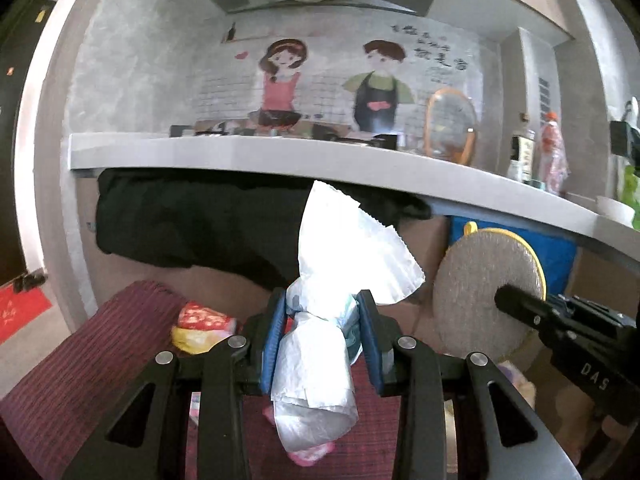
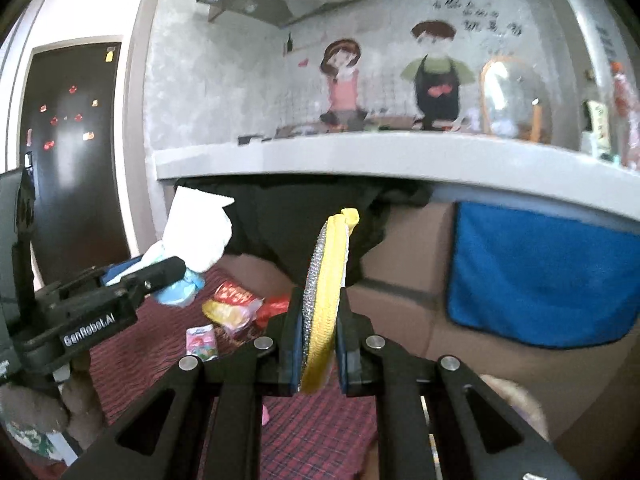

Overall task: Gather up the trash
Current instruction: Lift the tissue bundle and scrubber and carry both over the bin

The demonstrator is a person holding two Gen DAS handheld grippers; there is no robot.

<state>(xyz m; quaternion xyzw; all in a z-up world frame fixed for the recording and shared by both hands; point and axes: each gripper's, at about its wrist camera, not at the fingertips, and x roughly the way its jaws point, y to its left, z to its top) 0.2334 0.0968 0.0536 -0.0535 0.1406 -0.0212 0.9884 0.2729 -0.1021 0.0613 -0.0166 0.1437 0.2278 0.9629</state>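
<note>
My left gripper is shut on a crumpled bundle of white tissue and thin plastic, which stands up above the blue pads and hangs below them. My right gripper is shut on a round scouring pad, silver on one face with a yellow rim, held edge-on and upright. In the left wrist view that scouring pad shows its grey face at the right, with the right gripper behind it. In the right wrist view, the left gripper holds the bundle at the left.
Below lies a dark red ribbed cloth with red-and-yellow wrappers and a pink packet on it. A grey counter runs ahead, with a black cloth and a blue cloth hanging under it. A mirror and bottles stand on top.
</note>
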